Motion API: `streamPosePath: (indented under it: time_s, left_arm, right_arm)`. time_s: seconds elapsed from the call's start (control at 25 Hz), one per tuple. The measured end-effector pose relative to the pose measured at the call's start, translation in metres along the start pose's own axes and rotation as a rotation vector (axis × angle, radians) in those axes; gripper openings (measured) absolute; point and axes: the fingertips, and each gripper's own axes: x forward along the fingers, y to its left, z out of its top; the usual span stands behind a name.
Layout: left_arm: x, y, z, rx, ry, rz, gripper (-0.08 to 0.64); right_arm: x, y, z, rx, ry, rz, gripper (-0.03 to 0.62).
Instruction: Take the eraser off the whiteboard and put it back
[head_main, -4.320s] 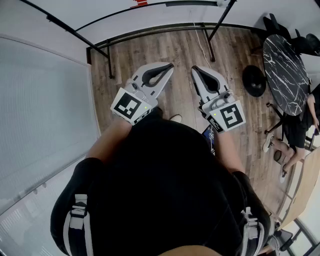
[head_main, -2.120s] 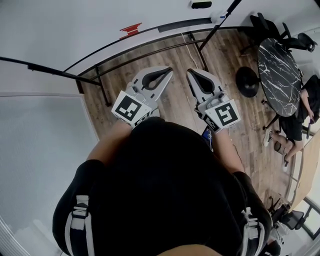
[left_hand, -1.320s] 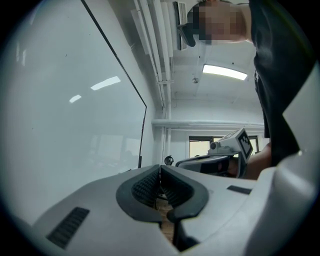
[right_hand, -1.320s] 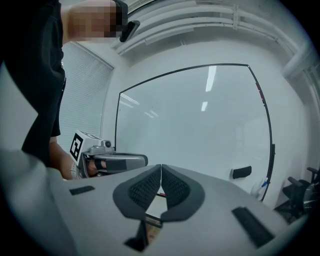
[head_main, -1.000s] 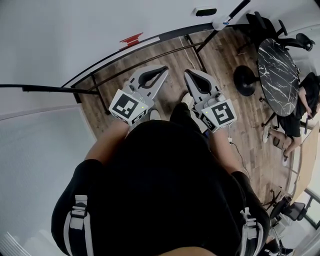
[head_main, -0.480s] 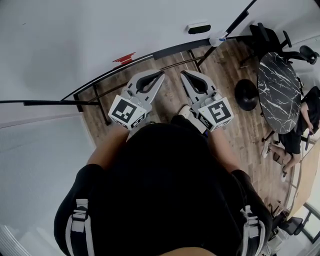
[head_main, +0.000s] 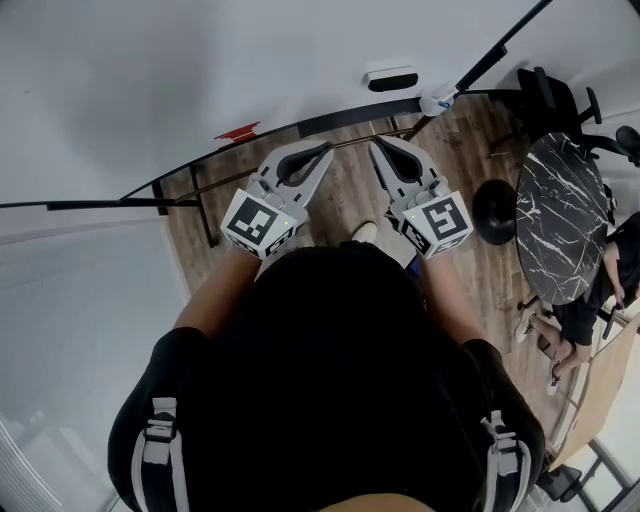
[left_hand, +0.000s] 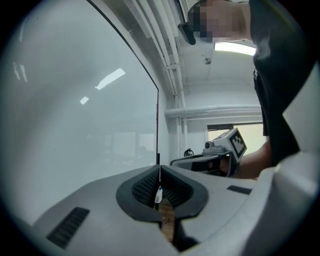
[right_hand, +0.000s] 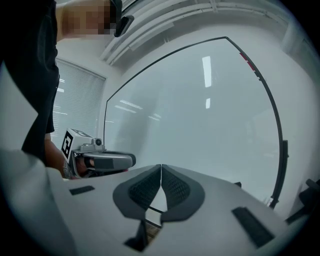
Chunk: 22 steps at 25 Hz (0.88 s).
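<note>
The whiteboard (head_main: 200, 70) fills the top of the head view, and a small dark-and-white eraser (head_main: 390, 78) sticks to it above the tray rail. My left gripper (head_main: 325, 152) and right gripper (head_main: 378, 146) point side by side at the board's lower edge, just short of it and below the eraser. Both are shut with nothing between the pads. The left gripper view has its own shut tips (left_hand: 159, 172), the board (left_hand: 75, 125) and the right gripper (left_hand: 200, 162) beside them. In the right gripper view are its shut tips (right_hand: 161, 167), the board (right_hand: 200, 125) and the left gripper (right_hand: 107, 160).
A small red thing (head_main: 237, 131) and a white-and-blue marker-like thing (head_main: 437, 103) sit along the board's bottom rail. The board's black stand legs (head_main: 205, 215) rest on the wooden floor. At the right are a round black marble table (head_main: 570, 215), a round black base (head_main: 495, 210) and a seated person (head_main: 600, 300).
Both grippers have moved forward toward the whiteboard, staying side by side and shut. The bottom rail and the eraser now lie closer to their tips.
</note>
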Motion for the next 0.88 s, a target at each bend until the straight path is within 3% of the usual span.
streamPosePath:
  time_s: [0.48, 0.88]
  left_arm:
    - [0.069, -0.003, -0.009, -0.035, 0.031, 0.109, 0.005]
    - [0.112, 0.001, -0.02, -0.038, 0.067, 0.135, 0.005]
  right_arm:
    - [-0.008, -0.075, -0.019, 0.05, 0.034, 0.084, 0.005]
    - [-0.004, -0.128, -0.044, 0.161, 0.052, 0.081, 0.005]
